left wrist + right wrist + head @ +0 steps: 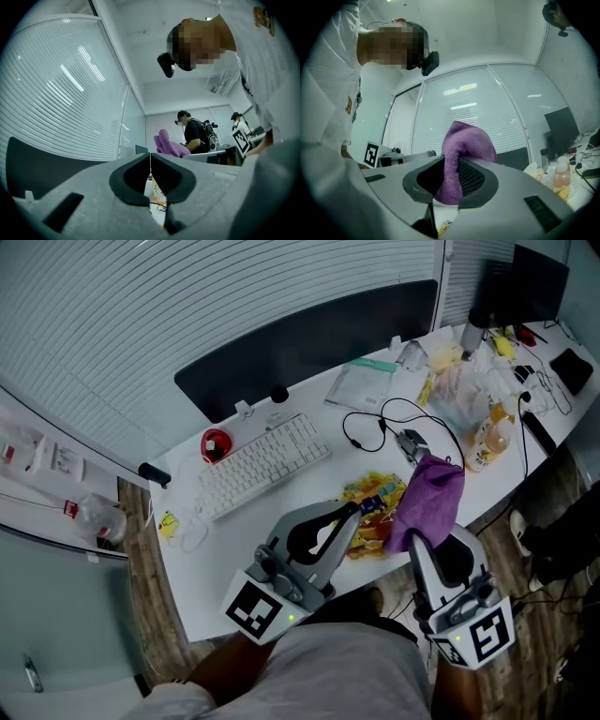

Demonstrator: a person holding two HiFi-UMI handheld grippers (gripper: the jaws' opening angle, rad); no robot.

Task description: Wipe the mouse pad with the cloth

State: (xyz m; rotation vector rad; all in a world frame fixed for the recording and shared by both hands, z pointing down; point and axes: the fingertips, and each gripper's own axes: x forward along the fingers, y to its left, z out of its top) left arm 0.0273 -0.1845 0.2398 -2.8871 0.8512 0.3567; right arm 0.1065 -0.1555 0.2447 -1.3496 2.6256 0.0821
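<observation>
A colourful yellow mouse pad (371, 491) lies on the white desk (216, 559) near its front edge. My right gripper (416, 542) is shut on a purple cloth (427, 499), which hangs bunched up above the pad's right side. In the right gripper view the cloth (465, 147) stands pinched between the jaws of the right gripper (452, 182). My left gripper (353, 511) is held over the pad's left part, raised off the desk. Its jaws meet with nothing between them in the left gripper view (150, 164), where the cloth (167, 145) shows beyond them.
A white keyboard (265, 463) and a red object (216, 443) lie left of the pad. Black cables (397, 424), a drink bottle (487, 442) and plastic bags (457, 382) crowd the desk's right end. A dark screen (309, 338) stands behind. Two people (195, 133) stand farther off.
</observation>
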